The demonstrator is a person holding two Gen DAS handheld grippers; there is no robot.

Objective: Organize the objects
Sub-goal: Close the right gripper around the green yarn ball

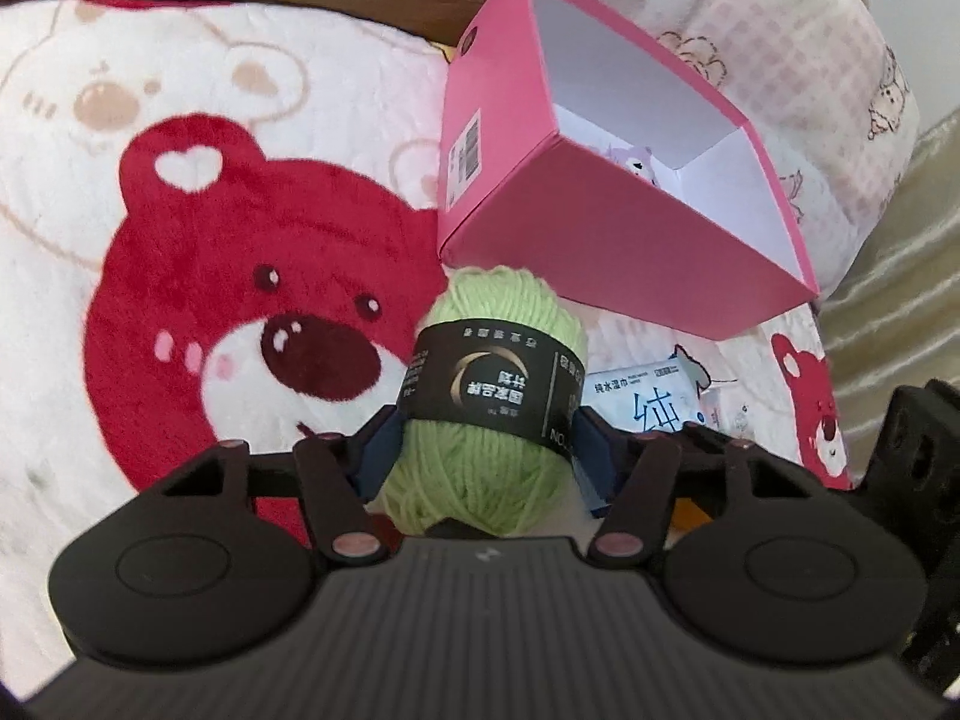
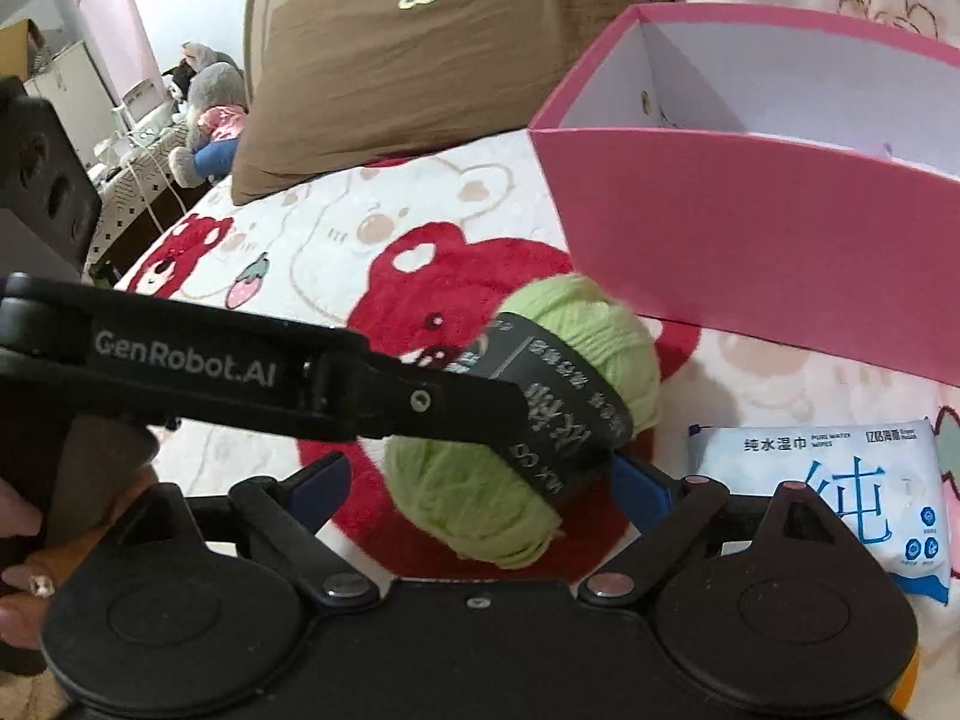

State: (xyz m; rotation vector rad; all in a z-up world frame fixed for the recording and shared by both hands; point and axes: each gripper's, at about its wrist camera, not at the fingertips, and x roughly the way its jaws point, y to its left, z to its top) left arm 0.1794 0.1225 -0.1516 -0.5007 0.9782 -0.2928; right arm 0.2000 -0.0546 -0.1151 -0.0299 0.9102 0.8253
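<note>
A green yarn ball (image 1: 480, 420) with a black paper band lies on a bear-print blanket (image 1: 210, 300), just in front of an open pink box (image 1: 600, 240). My left gripper (image 1: 486, 441) has its blue pads pressed on both sides of the ball's band. In the right wrist view the same yarn ball (image 2: 540, 420) sits between the fingers of my right gripper (image 2: 480, 480), which stands open; its left pad is clear of the wool. The left gripper's black finger (image 2: 456, 408) crosses over the ball there. A wet wipes pack (image 2: 840, 492) lies to the right.
The pink box (image 2: 750, 240) has white inner walls and holds a small purple toy (image 1: 636, 159). A brown pillow (image 2: 420, 60) lies behind the blanket. A person's hand (image 2: 24, 540) grips the left handle. Plush toys and furniture stand beyond the bed's far left.
</note>
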